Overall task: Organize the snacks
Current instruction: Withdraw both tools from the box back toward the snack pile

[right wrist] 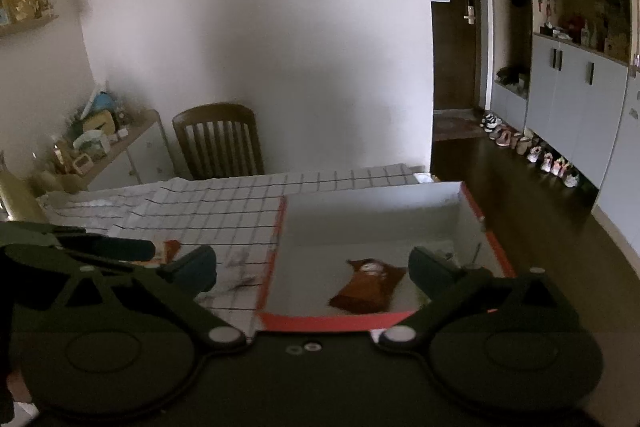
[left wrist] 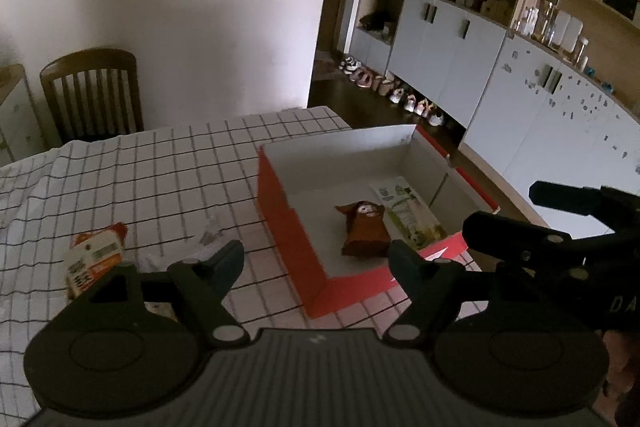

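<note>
Dim daylight falls on a counter covered with a white cloth crossed by a black grid, and on it stands a shallow red cardboard box with a white inside, open at the top. Within the box lie two snacks: a brown crinkled packet near the middle of the floor, and just beside it, toward the far right wall, a flat pale packet with green print; whether the two touch I cannot tell. Outside the box, to its left on the cloth, lies an orange and white snack packet, and between it and the box is a small clear wrapper, too blurred to read.

Above the near corner of the box hangs the left gripper, its jaws wide apart and holding nothing. To its right the right gripper hangs over the near edge of the box, jaws likewise wide and holding nothing, with the brown packet seen between them.

Behind the counter a brown wooden chair with a slatted back stands against the white wall. Farther right, grey cupboards line the room, with a row of shoes on the dark floor beneath them.
</note>
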`<state>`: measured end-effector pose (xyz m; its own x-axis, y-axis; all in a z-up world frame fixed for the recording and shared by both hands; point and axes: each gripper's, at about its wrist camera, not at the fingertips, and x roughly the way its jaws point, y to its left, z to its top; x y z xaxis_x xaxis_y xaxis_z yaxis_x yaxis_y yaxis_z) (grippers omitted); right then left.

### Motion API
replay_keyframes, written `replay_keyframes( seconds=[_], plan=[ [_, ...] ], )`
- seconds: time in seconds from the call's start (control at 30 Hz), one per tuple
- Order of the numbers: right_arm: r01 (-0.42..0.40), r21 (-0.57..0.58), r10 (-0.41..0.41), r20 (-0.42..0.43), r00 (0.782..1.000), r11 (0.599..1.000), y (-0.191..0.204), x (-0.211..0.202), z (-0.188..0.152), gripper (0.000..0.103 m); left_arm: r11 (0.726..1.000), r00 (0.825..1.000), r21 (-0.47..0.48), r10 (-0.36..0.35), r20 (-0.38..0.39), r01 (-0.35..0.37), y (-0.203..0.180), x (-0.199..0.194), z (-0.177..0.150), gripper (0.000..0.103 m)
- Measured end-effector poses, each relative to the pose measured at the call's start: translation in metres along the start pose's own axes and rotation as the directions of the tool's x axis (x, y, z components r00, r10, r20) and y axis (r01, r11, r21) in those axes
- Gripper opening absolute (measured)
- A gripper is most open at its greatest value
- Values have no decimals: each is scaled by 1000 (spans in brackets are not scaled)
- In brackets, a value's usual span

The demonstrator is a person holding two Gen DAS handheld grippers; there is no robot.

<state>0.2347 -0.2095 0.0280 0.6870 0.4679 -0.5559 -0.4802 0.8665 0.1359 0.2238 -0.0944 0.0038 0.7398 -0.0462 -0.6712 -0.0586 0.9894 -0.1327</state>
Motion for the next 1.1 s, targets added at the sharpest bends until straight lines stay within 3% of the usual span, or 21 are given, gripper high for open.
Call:
replay_keyframes(
  seconds=[0.07,0.2,0.3,0.73,1.1],
  plan=[
    [-7,7,7,2,1000,1000,9,-3,-5,103,1000,1000,-11,-1,6,1,12,-9,-5,88],
    [-24,9,24,-6,1000,1000,32,-5,-16,103,1000,1000,-26,1,11,0,38,-25,-14,88],
    [-38,19,38,-23,999,999,49,-4,-24,103,999,1000,-41,6,13,-6,57,-33,-20,103],
    [-90,-1,89,-128,988,996,128,20,-73,103,994,998,-94,66,11,-64,150,-41,-37,103],
    [-150,-21,139,-269,953,988,181,68,-107,103,987,994,-113,108,-32,-111,200,-14,-53,103]
  ],
)
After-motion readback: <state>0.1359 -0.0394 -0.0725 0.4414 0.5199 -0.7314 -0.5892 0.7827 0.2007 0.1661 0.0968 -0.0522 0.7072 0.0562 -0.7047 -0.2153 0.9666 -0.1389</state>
